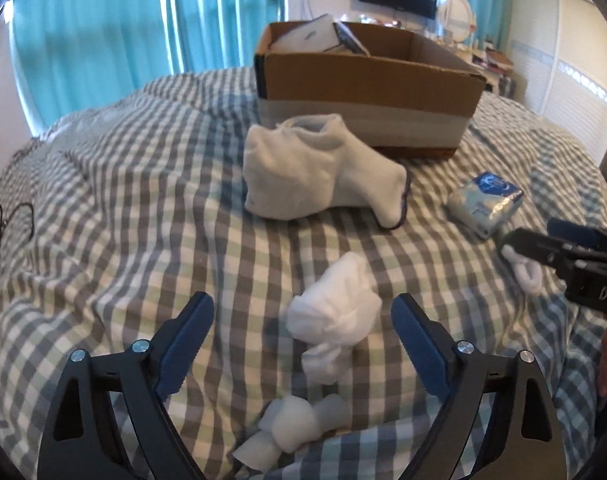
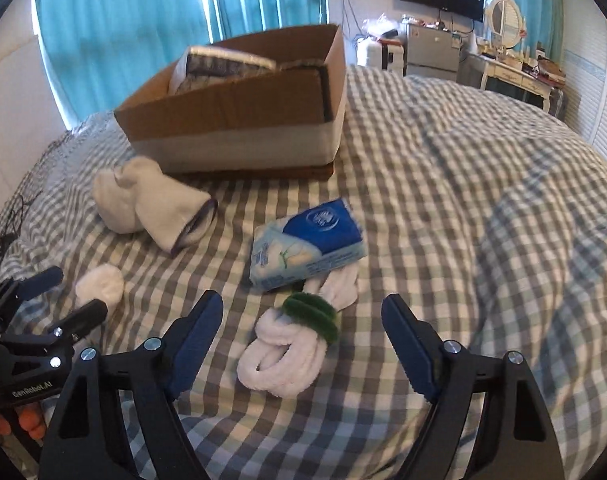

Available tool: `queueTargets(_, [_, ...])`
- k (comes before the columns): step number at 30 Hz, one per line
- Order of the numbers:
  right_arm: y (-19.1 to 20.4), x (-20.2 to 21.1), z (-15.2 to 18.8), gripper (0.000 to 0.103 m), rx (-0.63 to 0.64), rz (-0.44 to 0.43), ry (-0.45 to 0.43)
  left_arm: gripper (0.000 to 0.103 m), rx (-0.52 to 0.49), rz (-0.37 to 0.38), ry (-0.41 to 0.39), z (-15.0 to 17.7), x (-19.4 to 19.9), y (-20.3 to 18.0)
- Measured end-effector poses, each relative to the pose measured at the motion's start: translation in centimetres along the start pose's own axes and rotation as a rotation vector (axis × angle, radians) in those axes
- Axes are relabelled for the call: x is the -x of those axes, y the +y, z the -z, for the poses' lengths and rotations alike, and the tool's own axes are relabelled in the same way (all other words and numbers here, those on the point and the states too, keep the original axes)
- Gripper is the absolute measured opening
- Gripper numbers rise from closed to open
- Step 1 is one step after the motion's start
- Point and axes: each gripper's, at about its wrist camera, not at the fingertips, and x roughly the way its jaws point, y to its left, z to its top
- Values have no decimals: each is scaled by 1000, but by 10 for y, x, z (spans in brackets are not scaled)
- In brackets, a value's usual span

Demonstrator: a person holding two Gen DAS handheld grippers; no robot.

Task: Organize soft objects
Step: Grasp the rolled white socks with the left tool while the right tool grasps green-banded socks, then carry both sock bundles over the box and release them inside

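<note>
My left gripper (image 1: 303,304) is open just above the checked duvet (image 1: 123,200), and a balled white sock (image 1: 335,312) lies between its blue pads, touching neither. A second white sock bundle (image 1: 299,428) lies nearer the camera. My right gripper (image 2: 303,304) is open over a fluffy white sock roll with a green band (image 2: 287,356), which lies between its fingers without contact. A blue tissue pack (image 2: 307,240) rests just beyond that roll. A larger folded white sock pair (image 1: 319,172) lies in front of the cardboard box (image 1: 367,80).
The open box (image 2: 239,136) stands at the far side of the bed and holds wrapped packs. Black cables (image 1: 7,224) lie at the bed's left edge. Teal curtains, a dresser and a wall screen stand behind. The duvet (image 2: 483,220) stretches wide to the right.
</note>
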Motion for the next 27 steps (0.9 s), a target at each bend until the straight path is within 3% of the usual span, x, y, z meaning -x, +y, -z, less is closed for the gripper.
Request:
queueTargets(2, [3, -8, 3, 69, 12, 2, 30, 73, 12, 9, 8, 2, -4, 3])
queueTargets(4, [5, -13, 4, 63, 21, 10, 50, 71, 16, 22, 19, 3, -7, 5])
queueTargets(6, [5, -17, 6, 46, 23, 16, 63, 71, 15, 32, 38, 4, -11, 4])
queueTargets(8, [4, -17, 7, 43, 19, 12, 65, 70, 6, 46, 63, 6, -17, 3])
queueTargets(9, [4, -16, 8, 40, 19, 12, 61, 63, 3, 55, 73, 7, -19, 1])
queueTargets(12, [4, -12, 10, 37, 23, 9, 47, 44, -15, 56, 85, 9, -20, -3])
queueTargets(14, [3, -10, 12, 36, 22, 0, 36, 36, -11, 69, 81, 10, -18, -3])
queueTargets(17, [2, -4, 15, 34, 14, -4, 28, 31, 3, 75, 77, 11, -15, -1])
queueTargets(27, [3, 29, 24, 33, 9, -17, -12, 31, 46, 105, 19, 9, 9, 7])
